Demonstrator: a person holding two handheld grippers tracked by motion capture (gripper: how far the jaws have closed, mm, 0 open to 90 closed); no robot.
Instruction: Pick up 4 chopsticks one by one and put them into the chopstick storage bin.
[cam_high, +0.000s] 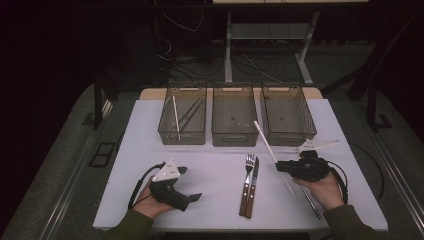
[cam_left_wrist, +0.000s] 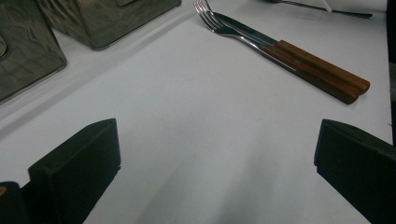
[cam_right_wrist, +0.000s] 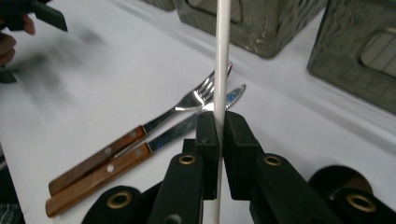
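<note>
White tabletop (cam_high: 210, 165) under dim light — at lower right, the right gripper (cam_high: 281, 165) lies level, palm beneath, clamped on a white chopstick (cam_high: 272, 150) slanting toward centre. Lower left, the left gripper (cam_high: 192, 198) rests, jaws wide, empty.

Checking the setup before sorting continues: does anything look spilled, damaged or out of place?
Nothing stands out. The wooden-handled fork and knife lie neatly side by side, and the right gripper holds a thin white stick.
</note>
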